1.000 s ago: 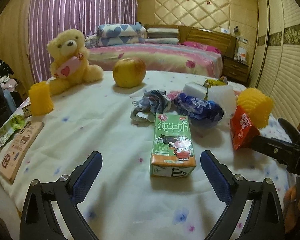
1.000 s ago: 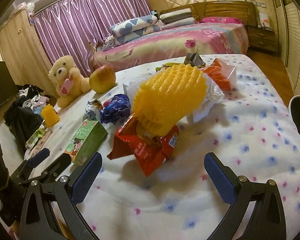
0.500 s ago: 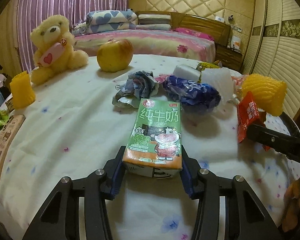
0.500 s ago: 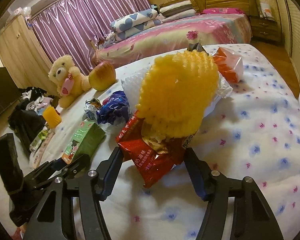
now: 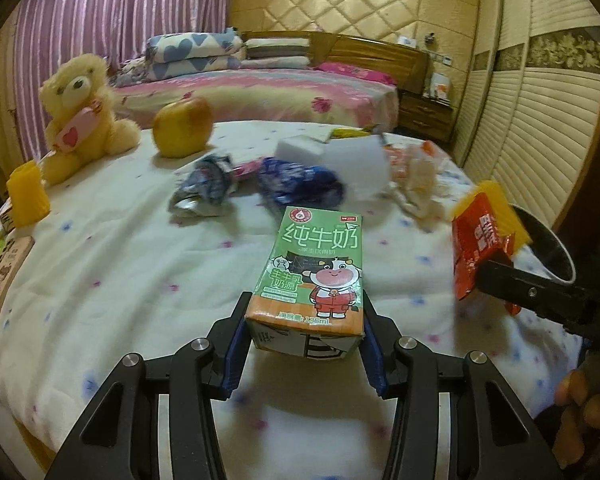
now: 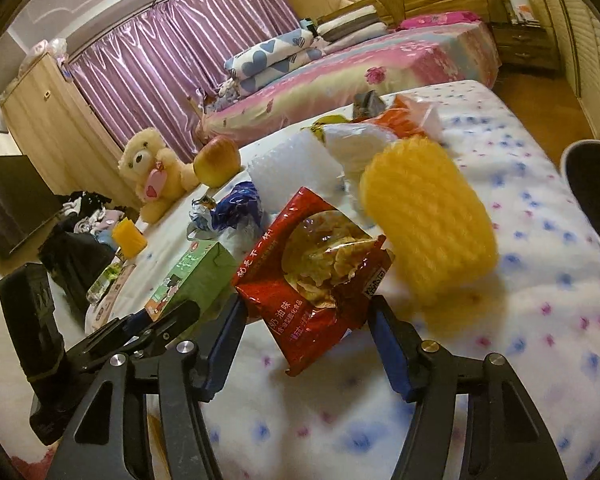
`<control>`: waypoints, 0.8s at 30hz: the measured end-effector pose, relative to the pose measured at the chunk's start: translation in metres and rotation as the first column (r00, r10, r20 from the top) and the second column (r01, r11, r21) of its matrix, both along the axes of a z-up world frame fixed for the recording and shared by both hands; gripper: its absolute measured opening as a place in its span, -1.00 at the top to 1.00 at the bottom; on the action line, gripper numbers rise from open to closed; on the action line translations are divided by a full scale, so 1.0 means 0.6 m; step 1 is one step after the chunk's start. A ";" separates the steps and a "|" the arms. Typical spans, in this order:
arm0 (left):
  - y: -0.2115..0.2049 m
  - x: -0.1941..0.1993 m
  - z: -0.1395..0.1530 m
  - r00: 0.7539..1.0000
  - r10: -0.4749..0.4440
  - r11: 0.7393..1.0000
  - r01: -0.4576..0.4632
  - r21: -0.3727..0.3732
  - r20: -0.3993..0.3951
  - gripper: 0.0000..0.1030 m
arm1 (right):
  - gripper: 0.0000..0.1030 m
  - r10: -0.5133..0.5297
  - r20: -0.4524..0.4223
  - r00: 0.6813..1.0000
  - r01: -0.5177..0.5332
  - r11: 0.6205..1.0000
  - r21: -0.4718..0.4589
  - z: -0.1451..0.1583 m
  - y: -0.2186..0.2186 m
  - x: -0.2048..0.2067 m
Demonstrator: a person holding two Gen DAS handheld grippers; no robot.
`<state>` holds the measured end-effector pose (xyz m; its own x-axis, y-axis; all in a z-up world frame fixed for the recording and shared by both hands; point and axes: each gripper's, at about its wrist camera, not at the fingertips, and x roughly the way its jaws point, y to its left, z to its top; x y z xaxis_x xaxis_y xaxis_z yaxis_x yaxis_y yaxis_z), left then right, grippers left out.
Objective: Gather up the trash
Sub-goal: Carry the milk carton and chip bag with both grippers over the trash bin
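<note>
A green milk carton (image 5: 316,276) sits between the blue pads of my left gripper (image 5: 304,352), which is shut on its lower end just above the white flowered cloth (image 5: 120,272). My right gripper (image 6: 308,344) is shut on the bottom of a red snack bag (image 6: 316,264), which tilts up and left. A yellow foam net (image 6: 428,224), blurred, lies against the bag's right side. The left wrist view shows the red bag (image 5: 476,248) at the right, in the other gripper's black finger. The right wrist view shows the green carton (image 6: 196,272) at the left.
Crumpled blue wrappers (image 5: 300,180), a white foam block (image 5: 340,156) and pale wrappers (image 5: 416,172) lie mid-table. An apple (image 5: 182,126), a teddy bear (image 5: 80,112) and a small yellow foam sleeve (image 5: 26,194) stand further back and left. A dark bin (image 5: 548,248) sits at the right edge.
Both grippers went from wide open to shut, the left on the milk carton and the right on the red bag. The yellow net slid off the bag to its right.
</note>
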<state>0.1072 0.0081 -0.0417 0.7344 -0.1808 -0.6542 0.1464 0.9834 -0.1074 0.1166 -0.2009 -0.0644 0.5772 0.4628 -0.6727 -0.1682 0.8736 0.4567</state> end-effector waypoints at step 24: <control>-0.135 -0.031 0.029 0.974 -0.227 0.974 0.227 -0.002 0.017 0.08 | -0.24 -0.188 0.042 0.981 0.189 0.982 -0.007 0.019 -0.148 -0.079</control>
